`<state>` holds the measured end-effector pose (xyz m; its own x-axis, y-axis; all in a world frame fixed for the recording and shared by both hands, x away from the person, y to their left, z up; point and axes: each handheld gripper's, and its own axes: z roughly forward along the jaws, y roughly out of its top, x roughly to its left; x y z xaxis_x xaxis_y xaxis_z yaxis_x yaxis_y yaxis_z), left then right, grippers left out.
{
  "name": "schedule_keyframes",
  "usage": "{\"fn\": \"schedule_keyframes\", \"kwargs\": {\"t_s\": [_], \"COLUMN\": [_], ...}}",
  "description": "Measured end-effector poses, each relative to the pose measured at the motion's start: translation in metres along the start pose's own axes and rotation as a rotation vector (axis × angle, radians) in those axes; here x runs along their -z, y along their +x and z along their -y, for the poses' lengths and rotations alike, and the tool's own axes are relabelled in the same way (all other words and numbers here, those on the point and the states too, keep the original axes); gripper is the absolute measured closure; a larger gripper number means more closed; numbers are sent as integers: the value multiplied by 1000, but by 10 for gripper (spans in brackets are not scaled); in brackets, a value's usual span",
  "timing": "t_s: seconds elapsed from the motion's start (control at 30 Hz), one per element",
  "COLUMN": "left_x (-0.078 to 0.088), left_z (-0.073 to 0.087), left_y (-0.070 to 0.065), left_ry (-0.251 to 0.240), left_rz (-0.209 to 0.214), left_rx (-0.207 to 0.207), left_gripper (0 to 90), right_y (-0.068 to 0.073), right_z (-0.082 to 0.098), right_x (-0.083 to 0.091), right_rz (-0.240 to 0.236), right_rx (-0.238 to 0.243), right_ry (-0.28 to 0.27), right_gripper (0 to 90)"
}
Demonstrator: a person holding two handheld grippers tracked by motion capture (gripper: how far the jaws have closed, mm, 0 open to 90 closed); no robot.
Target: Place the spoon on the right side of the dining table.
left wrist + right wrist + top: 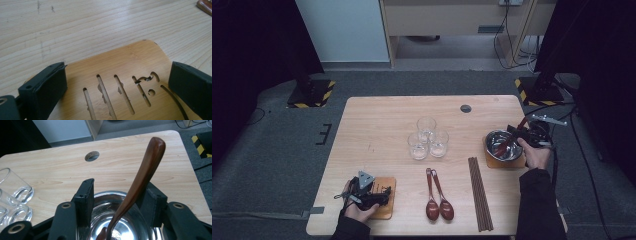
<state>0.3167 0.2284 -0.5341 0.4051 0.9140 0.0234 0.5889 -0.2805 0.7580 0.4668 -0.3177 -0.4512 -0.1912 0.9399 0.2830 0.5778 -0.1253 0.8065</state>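
Observation:
At the table's right a steel bowl sits on a wooden coaster, and a dark wooden spoon stands in it. My right gripper is at the bowl's far-right rim. In the right gripper view its jaws stand apart over the bowl; the spoon's handle rises between them, close to the right jaw and clear of the left one. My right gripper is open. At the front left, my left gripper hovers open over a slotted wooden coaster, which lies below its jaws.
Three clear glasses stand clustered mid-table, two of them at the left edge of the right gripper view. Two dark spoons and a bundle of chopsticks lie near the front edge. A cable hole sits at the back.

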Motion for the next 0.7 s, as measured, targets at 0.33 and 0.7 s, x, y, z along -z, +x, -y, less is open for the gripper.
{"fn": "schedule_keyframes", "kwargs": {"t_s": [0.33,0.7], "left_x": [0,0], "left_z": [0,0], "left_y": [0,0], "left_ry": [0,-1], "left_rz": [0,1], "left_rx": [0,1], "left_gripper": [9,9], "right_y": [-7,-16], "right_z": [8,19], "right_x": [5,7], "right_rz": [-1,9], "right_rx": [8,8], "right_ry": [20,64], "right_gripper": [392,320]}}
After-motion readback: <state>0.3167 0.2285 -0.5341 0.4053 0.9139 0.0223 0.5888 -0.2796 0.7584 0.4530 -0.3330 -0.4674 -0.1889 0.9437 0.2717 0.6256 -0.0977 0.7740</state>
